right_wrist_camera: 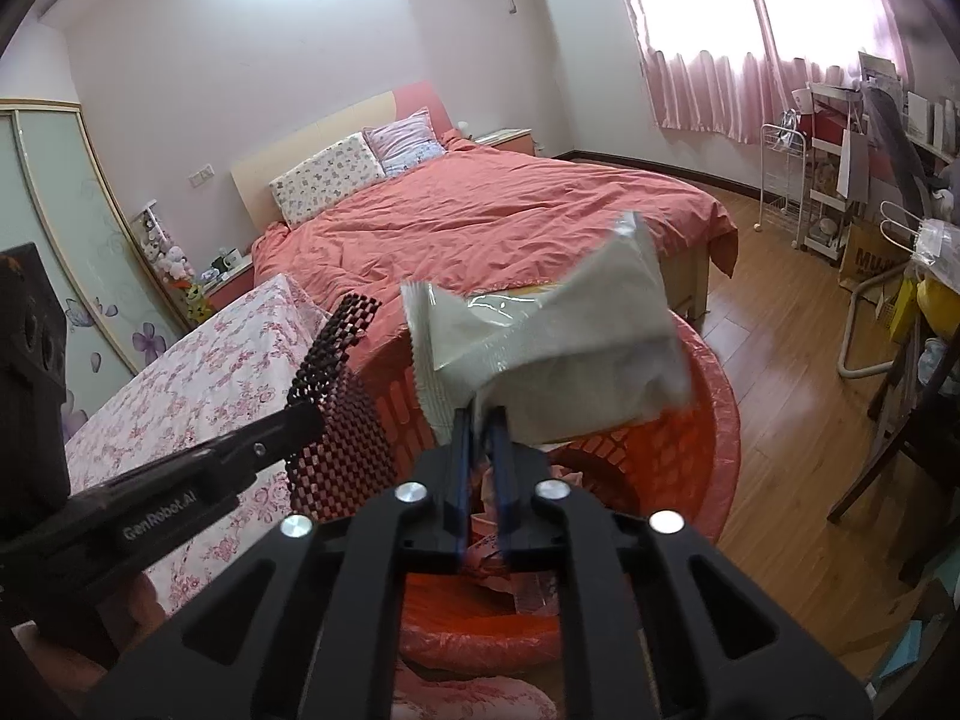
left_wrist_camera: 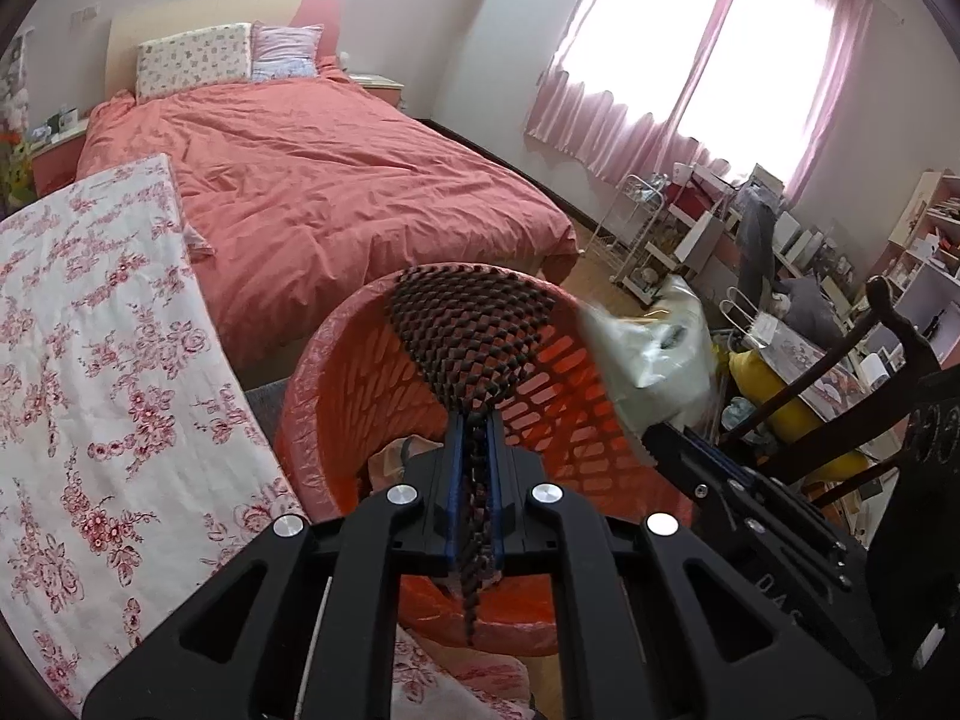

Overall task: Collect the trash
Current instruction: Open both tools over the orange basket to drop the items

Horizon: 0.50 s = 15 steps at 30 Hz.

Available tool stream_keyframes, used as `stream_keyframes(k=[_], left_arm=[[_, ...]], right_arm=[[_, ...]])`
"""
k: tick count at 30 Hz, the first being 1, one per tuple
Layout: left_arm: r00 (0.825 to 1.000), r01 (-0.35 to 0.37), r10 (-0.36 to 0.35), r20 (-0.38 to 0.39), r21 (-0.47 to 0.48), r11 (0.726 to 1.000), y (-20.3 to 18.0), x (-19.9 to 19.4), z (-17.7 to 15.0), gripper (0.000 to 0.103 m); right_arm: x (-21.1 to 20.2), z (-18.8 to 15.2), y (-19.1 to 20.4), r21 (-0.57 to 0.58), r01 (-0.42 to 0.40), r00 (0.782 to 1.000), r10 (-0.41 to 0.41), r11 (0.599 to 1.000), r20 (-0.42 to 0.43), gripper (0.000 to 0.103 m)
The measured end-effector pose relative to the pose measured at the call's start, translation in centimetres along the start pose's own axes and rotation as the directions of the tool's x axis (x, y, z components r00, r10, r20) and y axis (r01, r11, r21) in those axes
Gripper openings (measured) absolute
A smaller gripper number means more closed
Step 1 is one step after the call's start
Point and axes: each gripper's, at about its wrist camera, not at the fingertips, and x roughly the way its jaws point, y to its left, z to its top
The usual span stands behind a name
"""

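The left gripper (left_wrist_camera: 474,450) is clamped on a dark brown woven mesh mat piece (left_wrist_camera: 474,336), its blue-lined fingers (left_wrist_camera: 454,480) pressed together on the strip, which fans out above the round orange plastic laundry-style basket (left_wrist_camera: 336,396) lined with thin orange film. The right gripper (right_wrist_camera: 480,438) is closed on a crinkled whitish plastic wrapper with a serrated edge (right_wrist_camera: 558,354), held over the same basket's rim (right_wrist_camera: 714,396). In the right wrist view the mesh piece (right_wrist_camera: 336,372) hangs at the basket's left side, gripped by the left tool (right_wrist_camera: 300,420). Some pale crumpled scraps (right_wrist_camera: 510,558) lie inside the basket. A red-flowered white cloth (left_wrist_camera: 90,360) lies just beside the basket, and behind it stands a bed with a salmon-pink duvet (left_wrist_camera: 336,180).
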Motion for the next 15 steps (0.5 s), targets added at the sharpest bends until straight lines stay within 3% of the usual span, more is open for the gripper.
stream_keyframes(k=[1,5,11,15], left_arm=[[1.0,-0.002,0.002,-0.006,-0.003,1.0,0.1,0.0,0.0,0.01],[1.0,-0.015,0.015,-0.008,-0.014,1.0,0.6,-0.2,0.0,0.035],[1.0,-0.025,0.025,-0.009,-0.024,0.999,0.8,-0.5,0.1,0.036],[0.999,-0.047,0.048,0.009,-0.018,0.999,0.9,-2.0,-0.2,0.039]], right_arm=[[0.0,-0.1,-0.1,0.002,0.002,1.0,-0.002,1.0,0.0,0.016],[-0.1,-0.2,-0.3,0.013,0.013,1.0,-0.013,1.0,-0.002,0.019],[-1.1,-0.7,-0.3,0.016,0.035,0.999,-0.036,0.999,0.007,0.026],[-2.3,-0.8,0.2,0.003,0.045,0.999,-0.045,0.999,0.024,0.036]])
